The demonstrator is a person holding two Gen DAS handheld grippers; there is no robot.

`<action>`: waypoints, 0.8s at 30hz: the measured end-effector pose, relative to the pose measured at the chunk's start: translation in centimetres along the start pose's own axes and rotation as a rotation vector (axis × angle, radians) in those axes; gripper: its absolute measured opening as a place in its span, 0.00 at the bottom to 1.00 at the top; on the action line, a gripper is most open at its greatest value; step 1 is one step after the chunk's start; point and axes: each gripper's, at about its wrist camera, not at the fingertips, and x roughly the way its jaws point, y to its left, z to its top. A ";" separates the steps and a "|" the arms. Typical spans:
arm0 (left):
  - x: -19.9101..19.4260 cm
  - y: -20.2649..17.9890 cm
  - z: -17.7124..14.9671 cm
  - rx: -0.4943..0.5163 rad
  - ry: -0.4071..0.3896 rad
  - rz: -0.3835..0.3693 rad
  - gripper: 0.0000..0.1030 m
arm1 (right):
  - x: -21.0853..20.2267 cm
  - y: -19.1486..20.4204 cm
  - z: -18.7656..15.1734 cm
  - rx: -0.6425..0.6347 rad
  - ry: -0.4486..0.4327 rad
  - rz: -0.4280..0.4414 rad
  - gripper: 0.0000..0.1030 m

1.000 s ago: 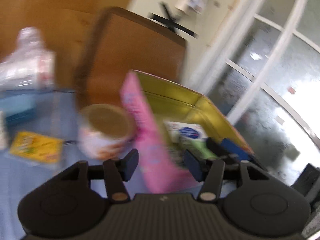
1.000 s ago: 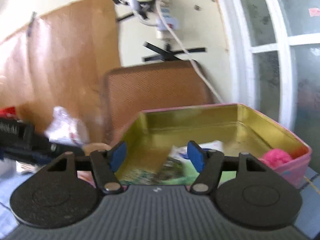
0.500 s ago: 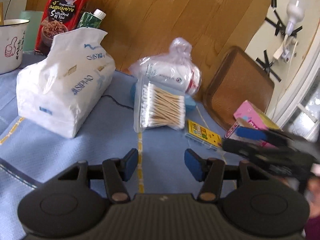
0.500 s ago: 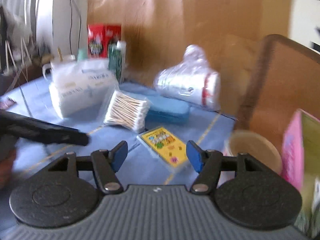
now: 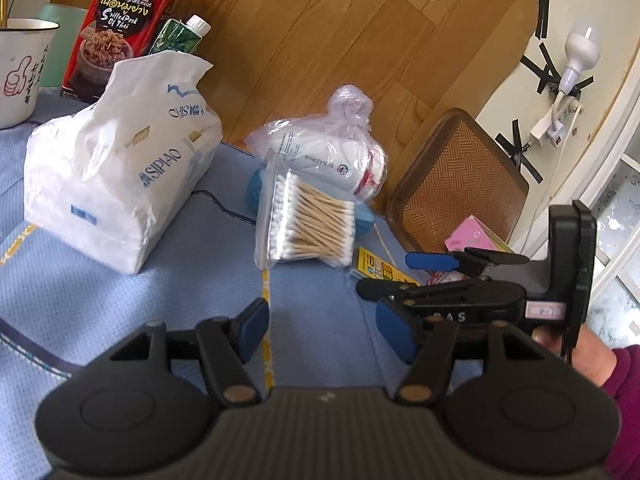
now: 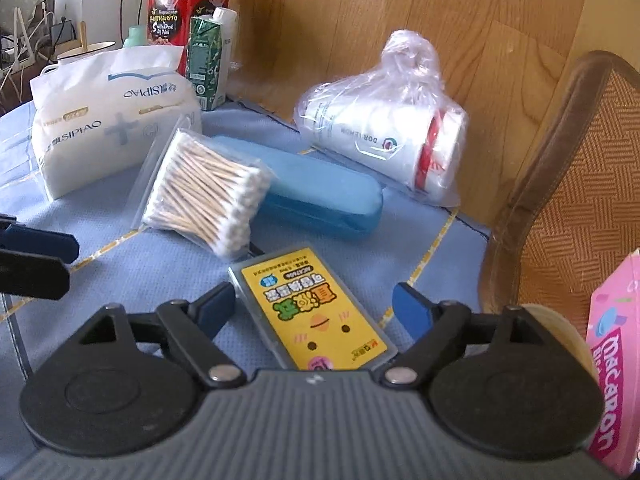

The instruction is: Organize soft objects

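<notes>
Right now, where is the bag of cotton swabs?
In the right wrist view the bag of cotton swabs lies left of centre on the blue cloth, leaning on the blue case, with the tissue pack beyond it.

The pink box (image 6: 612, 376) is cut off at the right edge; the cotton swab bag (image 5: 310, 220) hides most of the blue case (image 5: 364, 220).
</notes>
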 end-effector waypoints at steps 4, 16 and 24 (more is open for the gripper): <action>-0.2 0.0 -0.1 -0.002 -0.010 0.007 0.59 | 1.0 -0.6 1.0 0.015 0.043 0.012 0.86; -0.4 0.8 0.1 -0.049 -0.018 0.012 0.59 | -3.8 5.1 -1.6 -0.203 0.057 -0.005 0.28; -0.4 0.5 0.0 -0.042 -0.027 0.018 0.62 | -4.1 3.5 0.6 -0.166 0.029 0.001 0.54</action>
